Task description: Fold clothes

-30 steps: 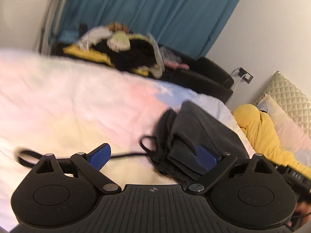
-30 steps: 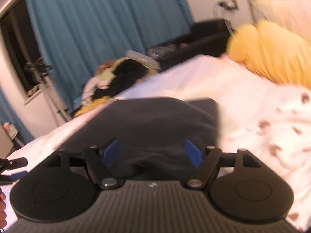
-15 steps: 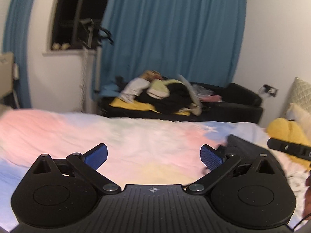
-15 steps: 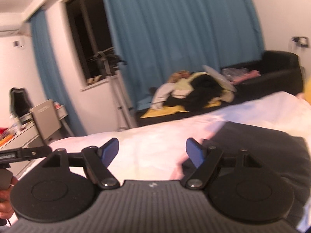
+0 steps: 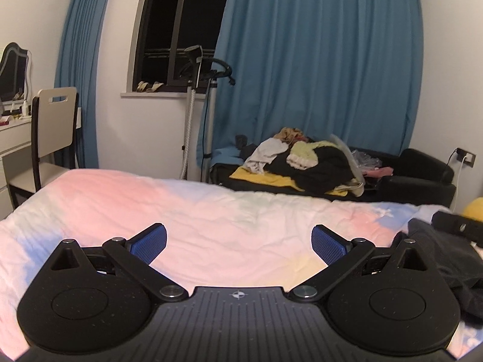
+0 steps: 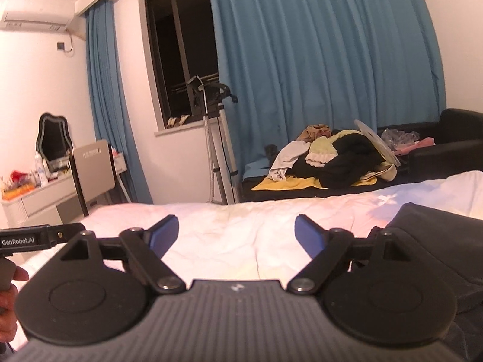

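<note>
The left gripper [image 5: 238, 242] is spread wide over the pastel bedspread [image 5: 211, 211] with nothing between its blue pads. The right gripper [image 6: 237, 235] has just been opening; its jaws stand wide, also empty. The dark folded garment [image 6: 437, 241] lies on the bed at the right, just beside the right gripper. In the right wrist view, the left tool's bar reads "GenRobot.AI" [image 6: 18, 241]. A heap of clothes [image 5: 305, 163] sits on the black sofa [image 5: 422, 178] beyond the bed.
</note>
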